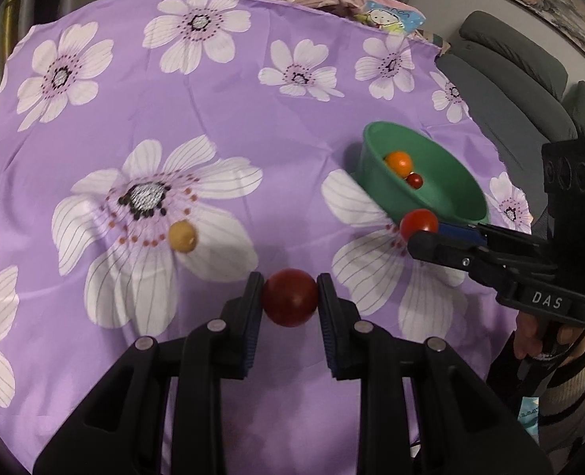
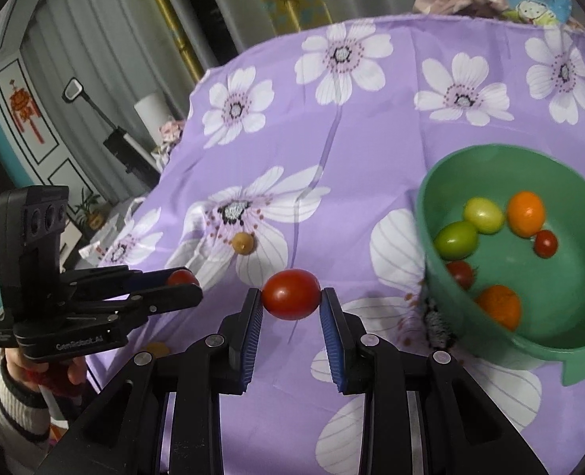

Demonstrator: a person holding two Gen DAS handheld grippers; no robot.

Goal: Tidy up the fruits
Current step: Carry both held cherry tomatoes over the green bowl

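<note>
Six small fruits already lie in the green bowl (image 2: 451,182); the left gripper (image 1: 290,297) grasps a dark red tomato (image 1: 289,297), the right gripper (image 2: 291,295) a red tomato (image 2: 291,294), both outside the bowl; one tan fruit (image 1: 182,236) remains on the tabletop (image 1: 276,126) well left of the bowl.

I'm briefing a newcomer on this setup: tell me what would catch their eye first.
Each tool grips a red tomato: the left tool a dark red tomato, the right tool a brighter red tomato. On the right, a green bowl holds more fruit on the purple flowered cloth. One tan fruit lies alone on the cloth.
</note>
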